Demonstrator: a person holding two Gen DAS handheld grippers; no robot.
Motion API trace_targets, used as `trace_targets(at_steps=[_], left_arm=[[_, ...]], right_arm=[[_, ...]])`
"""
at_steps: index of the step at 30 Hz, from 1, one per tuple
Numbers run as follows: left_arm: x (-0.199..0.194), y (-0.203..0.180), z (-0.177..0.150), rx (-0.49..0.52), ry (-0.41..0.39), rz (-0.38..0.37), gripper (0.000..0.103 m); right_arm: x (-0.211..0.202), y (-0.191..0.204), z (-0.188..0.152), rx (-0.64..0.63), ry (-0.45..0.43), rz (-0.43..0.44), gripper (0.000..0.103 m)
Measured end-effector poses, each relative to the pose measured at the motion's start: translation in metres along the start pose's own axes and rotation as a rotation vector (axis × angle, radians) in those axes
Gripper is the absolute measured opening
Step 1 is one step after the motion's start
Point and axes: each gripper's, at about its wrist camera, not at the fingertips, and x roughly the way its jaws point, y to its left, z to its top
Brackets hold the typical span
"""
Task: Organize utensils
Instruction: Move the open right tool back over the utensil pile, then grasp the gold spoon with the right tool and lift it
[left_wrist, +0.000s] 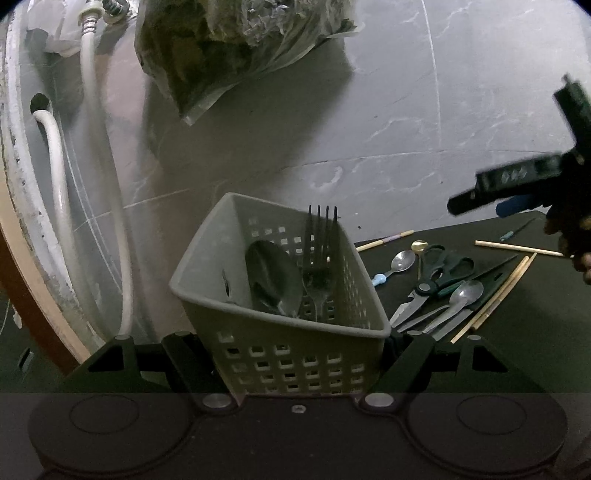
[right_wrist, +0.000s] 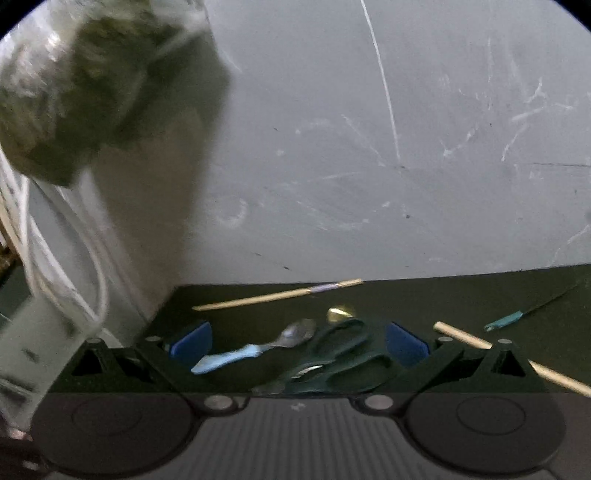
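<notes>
While left tool (left_wrist: 299, 363) clamps basket (left_wrist: 273, 332), right tool (right_wrist: 299, 345) gapes wide above blue-handled spoon (right_wrist: 255, 349), scissors (right_wrist: 340, 354).

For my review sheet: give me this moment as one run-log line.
left gripper: shut on basket | basket: fork, spoon | right gripper: open, empty, over scissors

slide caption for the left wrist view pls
Left tool grips a perforated basket holding fork and spoon.
</notes>
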Motion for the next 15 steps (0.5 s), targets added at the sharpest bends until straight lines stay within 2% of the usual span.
trace_targets(at_steps=[10,13,15], left_arm=[[0.003,-0.007,0.003,-0.021,0.007,0.046,0.08],[0.004,-0.01,0.003,-0.03,0.007,0.063,0.08],[0.005,-0.013,0.003,-0.035,0.007,0.074,0.08]], right_arm=[[0.076,-0.038,0.018,-0.125,0.078,-0.064,0.103],[0.095,-0.043,0.025,-0.146,0.092,-0.047,0.102],[0.106,-0.043,0.027,-0.175,0.102,-0.049,0.097]])
